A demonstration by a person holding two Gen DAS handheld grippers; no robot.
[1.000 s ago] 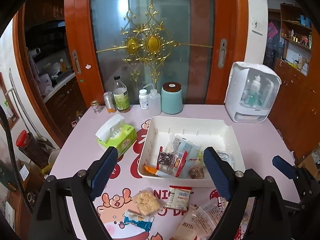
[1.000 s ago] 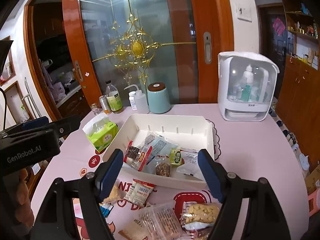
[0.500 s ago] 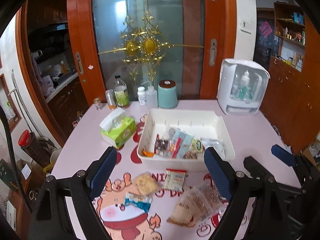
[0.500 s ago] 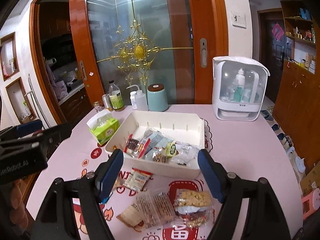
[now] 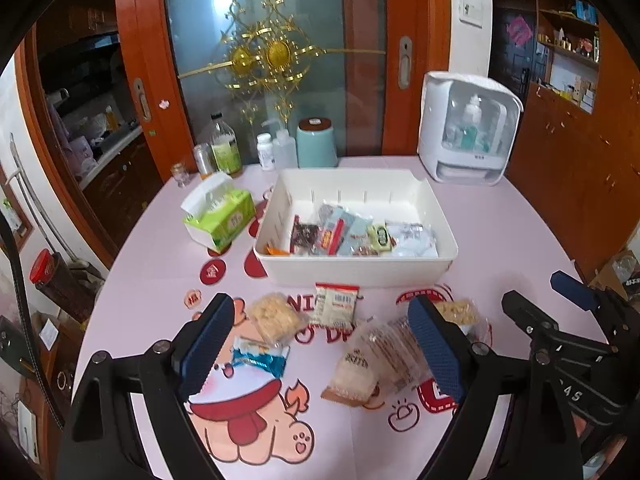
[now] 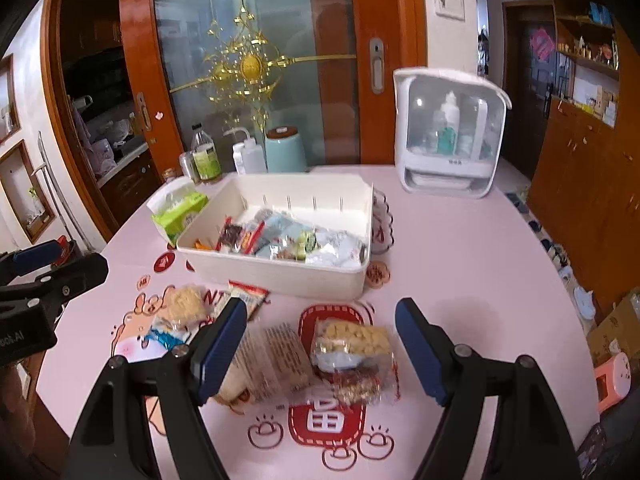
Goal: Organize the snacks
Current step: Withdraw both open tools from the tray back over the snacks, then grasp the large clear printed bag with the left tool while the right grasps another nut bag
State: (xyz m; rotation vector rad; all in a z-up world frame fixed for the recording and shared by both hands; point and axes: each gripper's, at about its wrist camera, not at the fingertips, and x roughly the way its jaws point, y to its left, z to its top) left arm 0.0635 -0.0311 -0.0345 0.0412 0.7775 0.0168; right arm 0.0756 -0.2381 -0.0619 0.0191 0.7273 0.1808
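A white bin [image 5: 356,270] [image 6: 276,276] on the pink table holds several snack packets. More packets lie loose in front of it: a pale cracker bag [image 5: 276,316], a small white packet [image 5: 336,305], a blue-and-white wrapper [image 5: 260,356], a clear biscuit sleeve [image 5: 376,356] [image 6: 272,360] and a bag of round biscuits [image 6: 354,340]. My left gripper [image 5: 320,350] hangs open above these loose packets with nothing between its fingers. My right gripper [image 6: 320,350] is open too, over the round biscuits and the clear sleeve, holding nothing.
A green tissue box [image 5: 220,220] sits left of the bin. Bottles, a can and a teal canister [image 5: 317,142] line the table's far edge by the glass door. A white dispenser cabinet [image 5: 466,128] stands at the back right. Wooden cupboards flank the right side.
Both grippers have drawn back from the bin and sunk a little, so the loose packets in front of it now lie between and under the fingers. Both stayed open.
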